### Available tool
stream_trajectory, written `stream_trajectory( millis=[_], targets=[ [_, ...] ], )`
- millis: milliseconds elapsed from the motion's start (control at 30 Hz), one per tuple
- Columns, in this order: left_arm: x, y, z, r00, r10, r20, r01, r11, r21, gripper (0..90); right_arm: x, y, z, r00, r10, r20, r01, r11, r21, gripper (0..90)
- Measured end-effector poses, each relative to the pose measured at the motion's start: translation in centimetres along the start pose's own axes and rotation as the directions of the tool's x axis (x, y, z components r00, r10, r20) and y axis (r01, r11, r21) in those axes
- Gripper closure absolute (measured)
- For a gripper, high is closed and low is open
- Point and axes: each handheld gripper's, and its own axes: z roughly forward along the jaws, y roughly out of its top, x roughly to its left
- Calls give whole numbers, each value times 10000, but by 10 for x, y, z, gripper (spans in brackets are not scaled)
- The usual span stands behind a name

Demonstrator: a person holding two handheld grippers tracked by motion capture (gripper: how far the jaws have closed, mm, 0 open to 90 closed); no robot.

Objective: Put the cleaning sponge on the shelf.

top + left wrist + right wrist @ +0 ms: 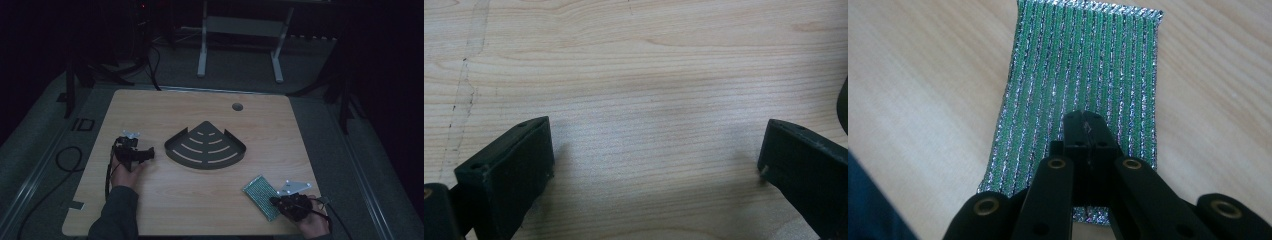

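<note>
At five o'clock on the tabletop [200, 192] the right gripper [1087, 120], fingers clenched, presses the green scouring pad [1080, 75], while the left gripper [654, 165] waits released at nine o'clock beside the corner rack [205, 147]; better to reopen and pinch an edge.

Bare tabletop [150, 200] lies between the hands; corner shelf [206, 146] occupies the centre, green scouring pad [261, 196] front-right.

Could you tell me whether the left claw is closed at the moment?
No, the left claw stands wide open in its own view, with bare wooden table showing between its two jaws.
</note>
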Motion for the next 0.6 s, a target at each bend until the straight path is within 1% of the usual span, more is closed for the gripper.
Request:
stream_trajectory(
  millis=[133,233,367,433,467,600],
  targets=[
    [0,0,0,10000,0,3,0,10000,-2,17,-4,8,5,9999,-135,-40,136,9999,56,897],
    [0,0,0,10000,-1,2,1,10000,-2,17,-7,13,9,9994,-342,-106,342,9994,-3,896],
    [0,0,0,10000,0,0,0,10000,1,17,-13,18,13,9986,-485,-213,484,9988,-26,894],
    [0,0,0,10000,0,2,0,10000,-1,17,-15,20,14,9979,-629,-147,629,9980,-6,875],
    [0,0,0,10000,1,2,-1,10000,0,17,-16,22,14,9978,-654,-111,654,9979,0,875],
    [0,0,0,10000,-1,3,1,10000,-2,17,-21,26,18,9986,-516,-136,515,9987,-64,877]
  ],
)
